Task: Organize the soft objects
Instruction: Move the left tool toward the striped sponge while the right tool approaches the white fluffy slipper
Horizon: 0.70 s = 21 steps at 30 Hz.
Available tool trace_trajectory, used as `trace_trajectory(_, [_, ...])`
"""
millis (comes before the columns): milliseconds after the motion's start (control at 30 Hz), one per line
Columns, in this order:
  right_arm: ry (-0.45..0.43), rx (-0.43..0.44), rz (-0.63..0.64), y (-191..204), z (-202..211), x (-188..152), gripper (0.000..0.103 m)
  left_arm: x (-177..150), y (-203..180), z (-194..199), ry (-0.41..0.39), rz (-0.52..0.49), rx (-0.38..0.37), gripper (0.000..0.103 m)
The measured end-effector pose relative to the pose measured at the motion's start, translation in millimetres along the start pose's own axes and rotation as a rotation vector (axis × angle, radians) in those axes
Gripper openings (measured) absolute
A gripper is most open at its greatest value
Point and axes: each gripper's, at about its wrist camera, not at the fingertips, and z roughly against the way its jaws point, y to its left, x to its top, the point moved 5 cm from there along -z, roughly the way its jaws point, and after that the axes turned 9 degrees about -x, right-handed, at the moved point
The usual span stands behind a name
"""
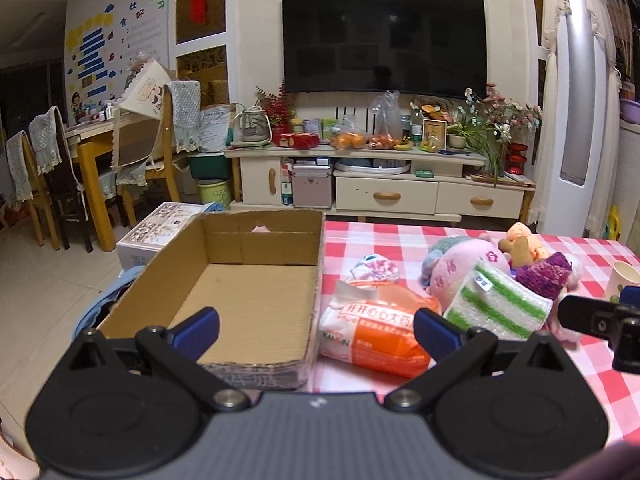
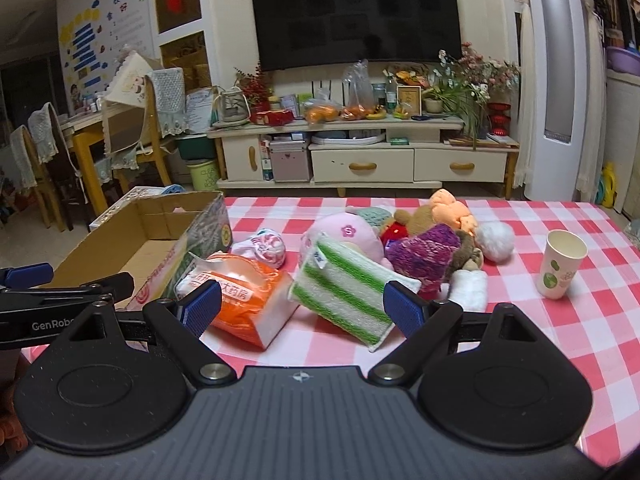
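Observation:
An empty cardboard box (image 1: 256, 304) (image 2: 132, 240) stands at the table's left end. Right of it lie an orange tissue pack (image 1: 380, 330) (image 2: 240, 300), a green-and-white striped sponge cloth (image 1: 500, 304) (image 2: 344, 288), a pink plush (image 1: 464, 268) (image 2: 348, 236), a purple knitted piece (image 1: 544, 276) (image 2: 424, 252), an orange plush (image 2: 452, 208) and a small patterned bundle (image 1: 374, 266) (image 2: 266, 246). My left gripper (image 1: 316, 330) is open, hovering over the box's near right corner. My right gripper (image 2: 302, 308) is open, just short of the sponge cloth and tissue pack, holding nothing.
A paper cup (image 2: 560, 264) (image 1: 622, 280) stands on the red checked tablecloth (image 2: 540, 320) at the right. A white fluffy ball (image 2: 494, 240) and a white rolled cloth (image 2: 472, 288) lie by the toys. Beyond the table are a TV cabinet (image 2: 360, 160) and chairs (image 1: 60, 184).

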Motion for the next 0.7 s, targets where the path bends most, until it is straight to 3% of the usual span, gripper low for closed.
trace_trajectory(433, [0.004, 0.005, -0.018, -9, -9, -1, 0.103, -9, -1, -11, 0.029, -0.005, 0.003, 0.102])
trace_trajectory(700, [0.014, -0.033, -0.043, -26, -23, -20, 0.103, -12, -20, -21, 0.05, -0.031, -0.065, 0.102])
